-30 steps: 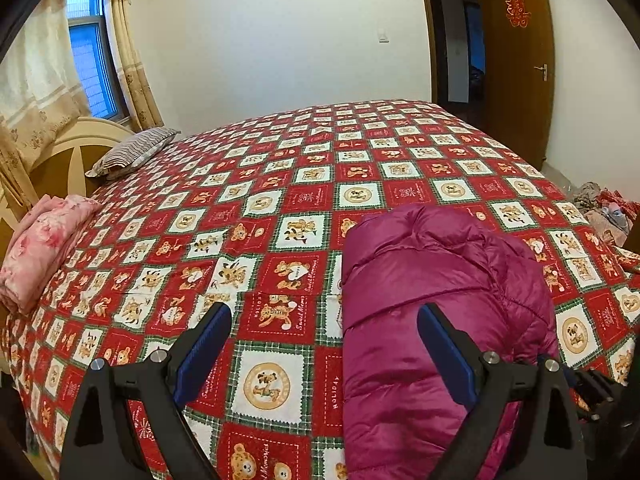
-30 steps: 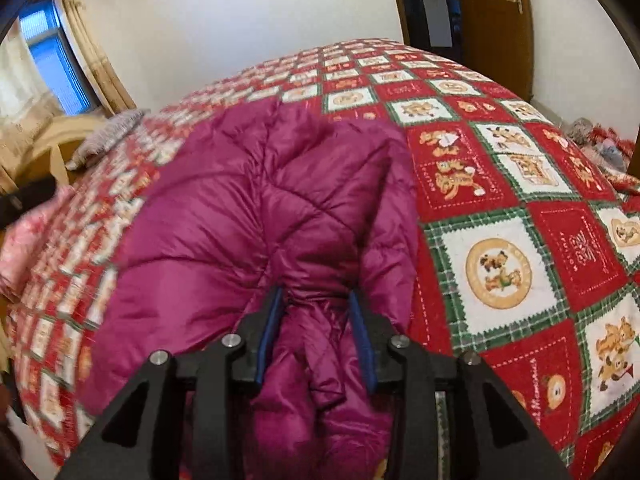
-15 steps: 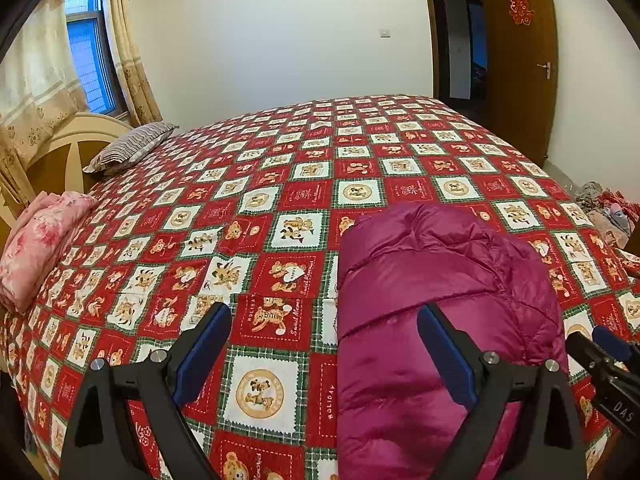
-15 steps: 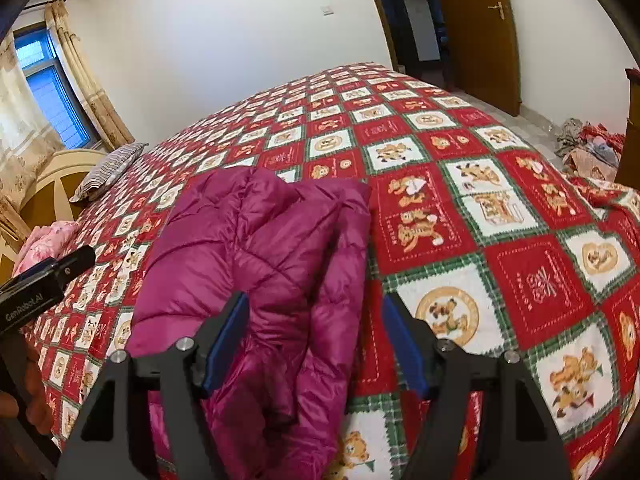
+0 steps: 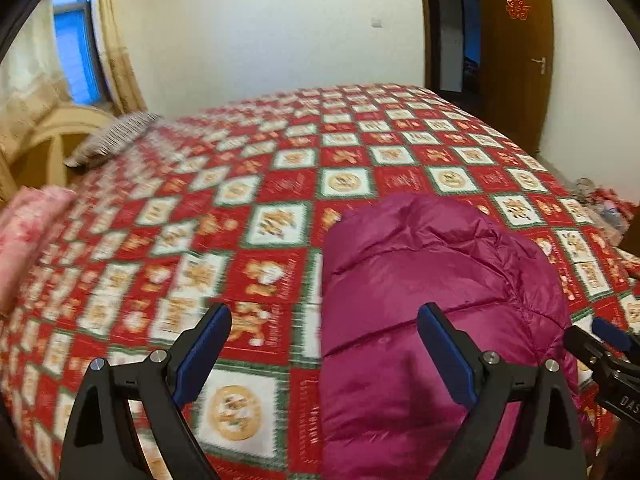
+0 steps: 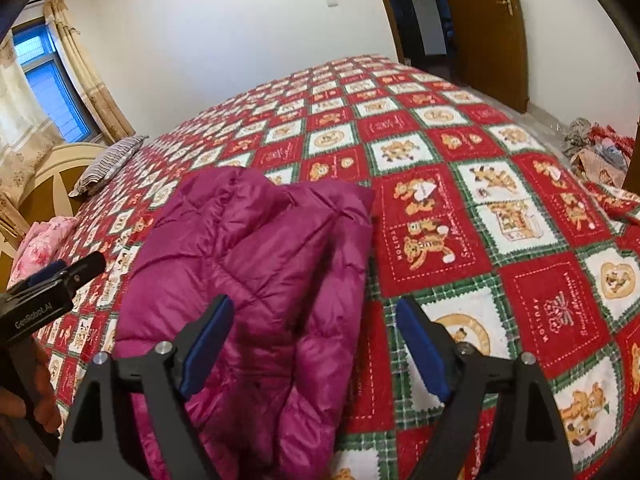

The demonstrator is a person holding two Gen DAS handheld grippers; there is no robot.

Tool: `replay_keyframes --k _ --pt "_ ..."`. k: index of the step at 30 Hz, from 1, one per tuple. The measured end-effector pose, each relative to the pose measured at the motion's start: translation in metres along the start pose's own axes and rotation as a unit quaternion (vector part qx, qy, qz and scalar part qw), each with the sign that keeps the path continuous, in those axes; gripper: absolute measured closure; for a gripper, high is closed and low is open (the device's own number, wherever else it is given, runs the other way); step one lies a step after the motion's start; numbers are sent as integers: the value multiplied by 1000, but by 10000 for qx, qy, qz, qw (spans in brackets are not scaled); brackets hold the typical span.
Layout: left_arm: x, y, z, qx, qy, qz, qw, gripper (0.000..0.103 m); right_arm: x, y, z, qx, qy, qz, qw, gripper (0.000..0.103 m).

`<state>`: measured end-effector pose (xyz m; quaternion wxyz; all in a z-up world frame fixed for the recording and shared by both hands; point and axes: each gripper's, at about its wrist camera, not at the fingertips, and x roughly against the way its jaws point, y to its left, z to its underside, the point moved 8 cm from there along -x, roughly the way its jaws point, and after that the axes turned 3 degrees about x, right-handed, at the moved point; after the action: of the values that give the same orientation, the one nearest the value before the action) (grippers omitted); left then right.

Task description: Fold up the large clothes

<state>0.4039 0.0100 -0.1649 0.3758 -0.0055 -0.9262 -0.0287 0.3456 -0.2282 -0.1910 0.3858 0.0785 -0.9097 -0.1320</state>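
2 claws, left (image 5: 322,354) and right (image 6: 310,346), stand apart and hold nothing. The jacket (image 6: 256,264) lies folded into a compact bundle on the bed (image 6: 480,216). Folding appears finished; at most tidying is left.

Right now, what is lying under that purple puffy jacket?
The purple jacket lies folded on the red bear-patterned quilt, which shows all around it. Anything between them, or tucked inside the folds, is covered.
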Motion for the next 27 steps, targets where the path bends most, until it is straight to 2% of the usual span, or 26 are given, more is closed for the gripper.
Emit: replay_keyframes --k 4,6,12,16,18,20,21,23,27 --pt "-27 4 7 379 294 619 9969 8 -10 -10 2 -174 107 -86 9998 16" --pt "-38 10 11 690 414 904 9927 8 -13 -14 3 -269 120 -133 9995 10" --pt "-62 17 23 1446 778 1773 9704 8 -24 -18 3 -299 242 -251 9989 9" --pt "-69 20 29 1783 955 2373 9502 8 -33 -14 3 -259 327 -453 9981 8" --pt "-73 19 33 2001 1096 2693 9357 8 -38 -9 5 -255 398 -643 9968 8" --pt "-72 12 36 2192 1214 3216 9131 8 -43 -5 8 -260 468 -763 9956 8" --pt "-71 10 36 2225 1224 3361 9069 8 -45 -3 10 -263 501 -833 9949 8" --pt "-72 7 35 2148 1192 3394 9080 8 -47 1 11 -195 500 -874 9947 8" --pt "-74 -3 34 1917 1309 3593 9039 8 -50 13 12 23 571 -1024 9931 8"
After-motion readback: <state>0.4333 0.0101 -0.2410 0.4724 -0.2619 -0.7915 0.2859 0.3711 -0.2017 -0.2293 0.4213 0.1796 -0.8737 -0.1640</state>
